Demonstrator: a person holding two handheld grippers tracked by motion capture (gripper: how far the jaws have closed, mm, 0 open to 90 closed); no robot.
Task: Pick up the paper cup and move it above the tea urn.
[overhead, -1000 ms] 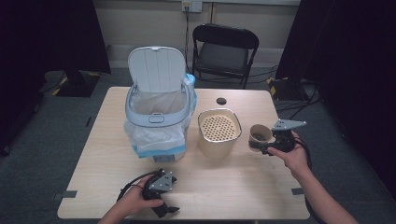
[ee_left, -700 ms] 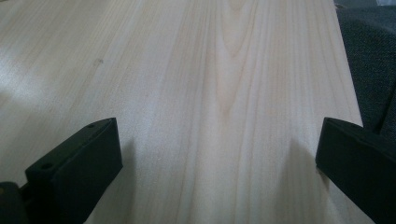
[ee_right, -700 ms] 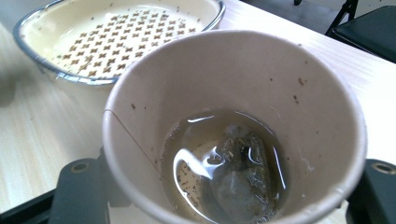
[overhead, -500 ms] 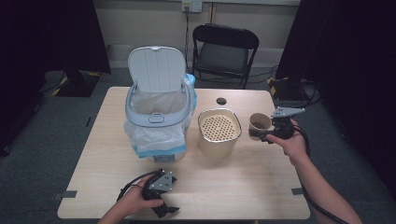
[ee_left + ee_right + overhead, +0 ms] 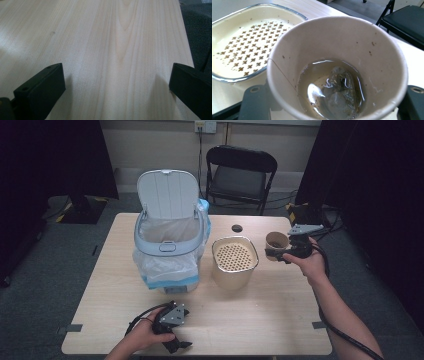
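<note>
One cup (image 5: 276, 242) now higher, nearer the strainer (image 5: 235, 256).

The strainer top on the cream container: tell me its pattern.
The strainer top is cream with rows of small cross-shaped holes, clearest in the right gripper view.

high view: tabletop (image 5: 280, 320) evenly lit from above, room around it falling to near black at both sides; image soft, low detail. left gripper view: sharp wood grain, pale glare patch at upper left, soft shadows beside the black jaws. right gripper view: bright glints on liquid in paper cup (image 5: 337, 67), near rim slightly blurred.
</note>
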